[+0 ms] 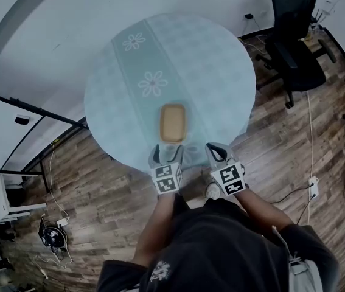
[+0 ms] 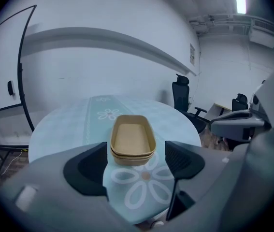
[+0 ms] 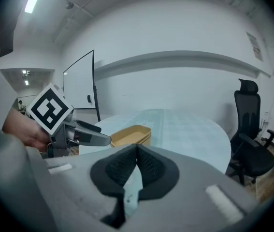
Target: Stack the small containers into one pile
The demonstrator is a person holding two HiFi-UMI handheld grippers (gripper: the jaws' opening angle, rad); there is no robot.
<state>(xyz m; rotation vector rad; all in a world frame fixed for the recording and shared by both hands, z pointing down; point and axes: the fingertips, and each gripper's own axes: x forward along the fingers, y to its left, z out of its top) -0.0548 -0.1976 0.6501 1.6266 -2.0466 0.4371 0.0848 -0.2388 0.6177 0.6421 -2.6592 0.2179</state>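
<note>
Tan containers [image 1: 173, 122] sat stacked on the table [image 1: 221, 59] — just ahead of the left gripper's [image 1: 166, 154] spread, empty jaws; right gripper [image 1: 218, 151] closed.

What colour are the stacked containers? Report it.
The containers are plain tan brown; this shows best in the left gripper view.

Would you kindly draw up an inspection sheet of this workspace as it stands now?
Surface: round table under a pale green cloth with flower prints.
Job's things: two tan containers, nested in one pile near the person's edge.
Clutter: nothing seen on the table.
Grippers: left gripper open and empty, short of the pile; right gripper shut and empty.
Cables: white cable runs over the floor to a power strip.
Surroundings: wooden floor; black office chair beside the table.
</note>
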